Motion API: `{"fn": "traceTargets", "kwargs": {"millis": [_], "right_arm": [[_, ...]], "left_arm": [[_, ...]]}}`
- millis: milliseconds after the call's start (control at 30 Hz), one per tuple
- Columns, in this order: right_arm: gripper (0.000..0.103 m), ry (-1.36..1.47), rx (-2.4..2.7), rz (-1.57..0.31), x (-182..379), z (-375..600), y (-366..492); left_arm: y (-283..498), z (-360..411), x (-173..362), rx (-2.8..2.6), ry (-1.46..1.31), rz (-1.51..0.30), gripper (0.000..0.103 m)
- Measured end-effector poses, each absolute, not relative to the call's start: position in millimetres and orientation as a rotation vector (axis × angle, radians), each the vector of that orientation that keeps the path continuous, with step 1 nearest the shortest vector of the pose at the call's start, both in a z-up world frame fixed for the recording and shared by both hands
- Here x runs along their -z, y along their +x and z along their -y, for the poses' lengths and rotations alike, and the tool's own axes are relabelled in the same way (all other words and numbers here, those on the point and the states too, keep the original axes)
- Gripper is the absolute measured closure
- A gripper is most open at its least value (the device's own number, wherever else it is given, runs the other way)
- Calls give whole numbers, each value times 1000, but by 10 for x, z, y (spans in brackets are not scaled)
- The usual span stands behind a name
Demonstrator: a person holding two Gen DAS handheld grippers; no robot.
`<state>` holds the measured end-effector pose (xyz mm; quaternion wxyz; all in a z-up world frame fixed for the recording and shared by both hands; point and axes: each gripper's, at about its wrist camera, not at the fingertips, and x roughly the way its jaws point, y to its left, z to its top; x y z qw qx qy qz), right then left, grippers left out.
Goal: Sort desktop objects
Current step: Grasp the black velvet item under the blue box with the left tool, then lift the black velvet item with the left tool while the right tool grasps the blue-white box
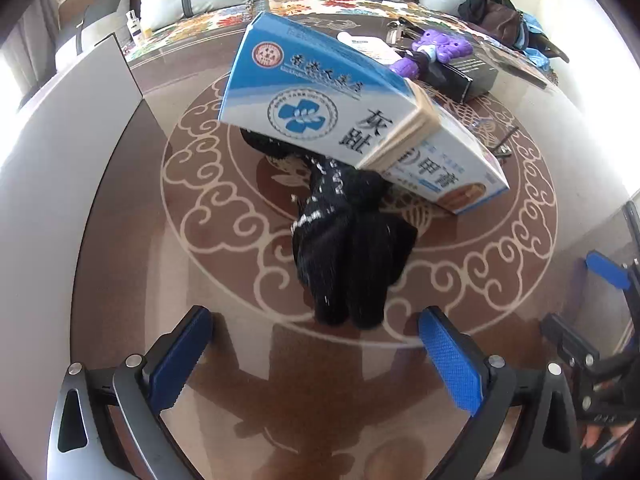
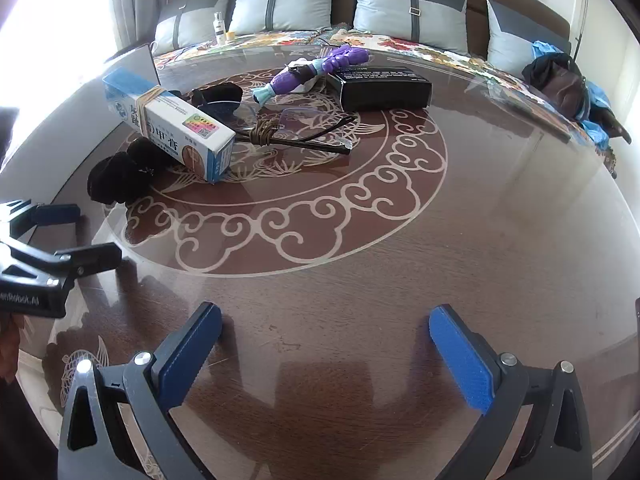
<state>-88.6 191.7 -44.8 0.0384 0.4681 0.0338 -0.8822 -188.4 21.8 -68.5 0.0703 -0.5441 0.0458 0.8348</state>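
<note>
We hold both grippers over the glass-topped table (image 2: 460, 220), and we take the blue-and-white box (image 2: 168, 120) as our landmark. The box, bound with rubber bands, lies tilted, one end propped on a black sock (image 1: 352, 248) that sticks out from beneath it toward us.

Our left gripper (image 1: 316, 344) hangs just on the near side of the sock, its blue-padded fingers (image 1: 452, 364) spread wide with nothing between them but the tabletop; the sock's tip lies just ahead of the gap. Our right gripper (image 2: 324, 344) is well apart from the box, toward the near edge of the table, its jaws likewise spread wide and empty over bare wood.

Just beyond the box, in the right wrist view, lie a pair of black-framed glasses (image 2: 304, 132) with a coil of brown cord (image 2: 262, 132) touching them. Farther beyond the box rest a purple toy (image 2: 316, 68) and, just beside it, a black box (image 2: 384, 88). Well past these, at the table's far edge, stand a small white bottle (image 2: 219, 28) and a dark bag (image 2: 560, 80) against the cushioned sofa (image 2: 408, 12).
</note>
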Motion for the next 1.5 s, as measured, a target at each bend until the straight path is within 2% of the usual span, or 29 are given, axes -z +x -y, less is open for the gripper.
{"fn": "traceTargets", "kwargs": {"millis": [100,133,167,233,400,700,1000,1100,1233,1333,1367,1400,1433,1467,1500], "right_arm": [[0,1436,2706,-104,448,-1918,-885],[0,1436,2706,-104,449,-1916,-885],[0,1436,2705,-104,448,-1917,-884],[0,1436,2705,-104,448,-1917,-883],[0,1436,2706,-104,448,-1916,-884],[0,1436,2706,-104,449,-1915,-888],[0,1431,2683,-119,430,-1884,-873],[1,1351,2526,-214,302,-1608,-844],[2,1068,2343,-490,-89,-858,-786],[2,1028,2152,-678,-126,-281,-865],[10,1036,2083,-716,-102,-141,-891],[26,1065,2009,-735,-54,-14,-916],[36,1119,1937,-712,-10,76,-961],[54,1177,1881,-660,30,129,-1008],[60,1208,1859,-615,43,145,-1033]], "left_arm": [[-2119,-291,674,-2525,-1670,-142,0],[-2162,-319,665,-2521,-1662,-140,9],[-2183,-339,635,-2520,-1633,-127,20],[-2196,-362,555,-2537,-1595,-127,68],[-1953,-316,544,-2512,-1567,-200,68],[-918,286,583,-2599,-1488,-130,67],[-763,398,609,-2631,-1387,-101,68],[-732,417,611,-2625,-1377,-103,68],[-704,435,614,-2618,-1370,-106,68],[-681,460,613,-2609,-1376,-108,68],[-666,470,613,-2607,-1377,-107,68],[-653,483,614,-2604,-1379,-104,68],[-640,496,613,-2602,-1380,-101,68],[-629,511,613,-2600,-1382,-94,68],[-619,528,612,-2600,-1381,-84,68]]}}
